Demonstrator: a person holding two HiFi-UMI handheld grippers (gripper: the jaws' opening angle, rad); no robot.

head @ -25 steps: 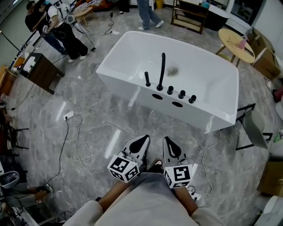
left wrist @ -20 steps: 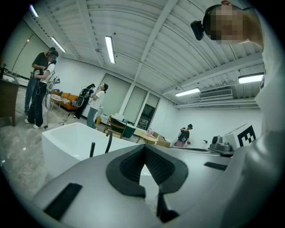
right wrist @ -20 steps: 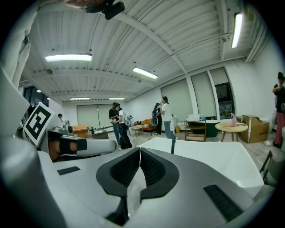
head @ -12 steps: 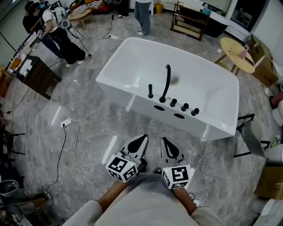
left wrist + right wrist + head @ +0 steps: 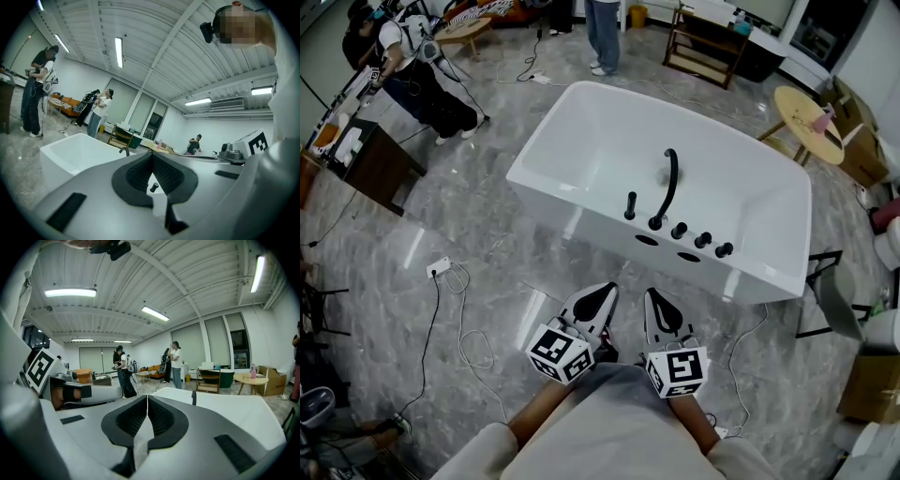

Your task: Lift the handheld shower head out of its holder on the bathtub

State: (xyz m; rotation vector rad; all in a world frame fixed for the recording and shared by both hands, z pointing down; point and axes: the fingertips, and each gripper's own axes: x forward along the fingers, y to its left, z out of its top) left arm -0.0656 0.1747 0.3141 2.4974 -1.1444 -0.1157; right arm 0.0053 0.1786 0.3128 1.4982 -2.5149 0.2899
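Observation:
The white bathtub point(image 5: 581, 141) stands on the marble floor ahead of me. On its near rim the black handheld shower head point(image 5: 631, 204) stands upright in its holder, left of the curved black spout point(image 5: 667, 183) and a row of black knobs point(image 5: 701, 240). My left gripper point(image 5: 602, 292) and right gripper point(image 5: 654, 296) are side by side low in the head view, well short of the tub, both shut and empty. The left gripper point(image 5: 151, 154) view shows the tub point(image 5: 79, 150) and spout point(image 5: 124, 150) beyond its closed jaws. The right gripper point(image 5: 147, 397) view shows a black upright fitting point(image 5: 194, 397) on the tub rim.
White cables and a power strip point(image 5: 441, 267) lie on the floor to the left. A dark cabinet point(image 5: 370, 155) stands far left, a round table point(image 5: 811, 112) back right, a black-framed chair point(image 5: 834, 281) right of the tub. People stand at the back point(image 5: 605, 28).
The tub has drawn nearer and shifted a little right in the head view as I walk towards it. Both grippers keep their place before me and stay shut.

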